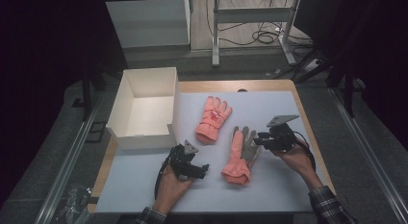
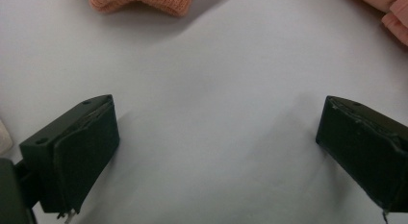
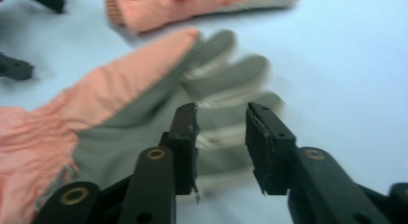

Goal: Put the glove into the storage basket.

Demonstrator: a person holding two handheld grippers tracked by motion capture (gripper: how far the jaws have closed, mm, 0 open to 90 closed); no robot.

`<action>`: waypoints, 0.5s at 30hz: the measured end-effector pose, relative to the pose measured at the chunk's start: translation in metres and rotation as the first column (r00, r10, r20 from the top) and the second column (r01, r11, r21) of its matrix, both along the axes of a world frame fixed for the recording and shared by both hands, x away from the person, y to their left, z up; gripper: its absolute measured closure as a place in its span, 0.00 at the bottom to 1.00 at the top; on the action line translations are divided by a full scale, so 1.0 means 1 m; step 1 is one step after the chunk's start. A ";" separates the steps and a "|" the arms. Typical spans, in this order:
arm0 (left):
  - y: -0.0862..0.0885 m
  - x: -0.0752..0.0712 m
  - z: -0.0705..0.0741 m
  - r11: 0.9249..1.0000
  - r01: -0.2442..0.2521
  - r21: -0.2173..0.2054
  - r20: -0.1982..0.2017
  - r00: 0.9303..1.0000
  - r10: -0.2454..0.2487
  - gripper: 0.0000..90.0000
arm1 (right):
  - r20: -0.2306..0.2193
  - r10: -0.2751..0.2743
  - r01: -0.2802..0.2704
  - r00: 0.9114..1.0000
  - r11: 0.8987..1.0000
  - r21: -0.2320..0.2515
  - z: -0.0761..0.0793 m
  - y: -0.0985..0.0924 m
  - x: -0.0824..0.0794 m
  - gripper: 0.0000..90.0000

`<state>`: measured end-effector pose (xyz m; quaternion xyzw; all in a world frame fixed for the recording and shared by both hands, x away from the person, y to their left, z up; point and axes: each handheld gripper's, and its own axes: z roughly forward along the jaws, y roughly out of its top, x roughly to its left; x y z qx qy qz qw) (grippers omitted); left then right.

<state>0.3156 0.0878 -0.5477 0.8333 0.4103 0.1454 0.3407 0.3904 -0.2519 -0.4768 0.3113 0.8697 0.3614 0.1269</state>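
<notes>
**Palm-up glove under the right gripper, box still bare**

The near glove (image 1: 240, 154) lies palm-up on the white mat (image 1: 269, 185), its grey fingers below the right gripper (image 1: 262, 140), whose jaws stand a little apart with nothing pinched. The second glove (image 1: 213, 119) rests just beyond. The left gripper (image 1: 204, 170) is held wide open over bare mat. Judging by the bare white box (image 1: 144, 111), both gloves are yet to be moved.

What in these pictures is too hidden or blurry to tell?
- Nearer glove's fingers: smeared by motion in the right gripper view.
- White box's front inside: hidden by its own wall, high view.
- Whether the right tongs touch that glove: unclear.
- Farther glove: cropped by the left gripper view's edge.
</notes>
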 end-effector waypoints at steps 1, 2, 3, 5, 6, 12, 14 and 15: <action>0.000 0.000 0.000 1.000 0.000 0.000 0.000 1.000 0.000 0.02 | -0.003 -0.015 0.015 1.000 1.000 0.004 -0.001 -0.004 -0.001 0.79; 0.000 0.000 0.000 1.000 0.001 0.001 0.001 1.000 -0.001 0.02 | -0.010 -0.051 0.051 0.999 0.999 0.007 -0.005 -0.012 -0.003 0.82; 0.000 0.000 0.000 1.000 0.001 0.001 0.001 1.000 -0.001 0.02 | -0.016 -0.069 0.069 0.998 0.998 0.007 -0.009 -0.016 -0.004 0.83; 0.000 0.000 0.000 1.000 0.000 0.001 0.001 1.000 0.000 0.02 | -0.034 -0.085 0.085 0.996 0.996 0.013 -0.015 -0.021 -0.005 0.86; 0.000 0.000 0.000 1.000 0.000 0.001 0.001 1.000 0.000 0.02 | -0.039 -0.092 0.093 0.995 0.996 0.014 -0.018 -0.023 -0.006 0.86; 0.000 0.000 0.000 1.000 0.001 0.001 0.001 1.000 -0.001 0.02 | -0.054 -0.113 0.113 0.992 0.994 0.006 -0.034 -0.018 -0.001 0.86; 0.000 0.000 0.000 1.000 0.001 0.001 0.001 1.000 -0.001 0.02 | -0.050 -0.111 0.112 0.993 0.994 0.011 -0.034 -0.015 0.002 0.85; 0.000 0.000 0.000 1.000 0.000 0.001 0.001 1.000 0.000 0.02 | -0.048 -0.111 0.112 0.993 0.994 0.016 -0.035 -0.013 0.004 0.85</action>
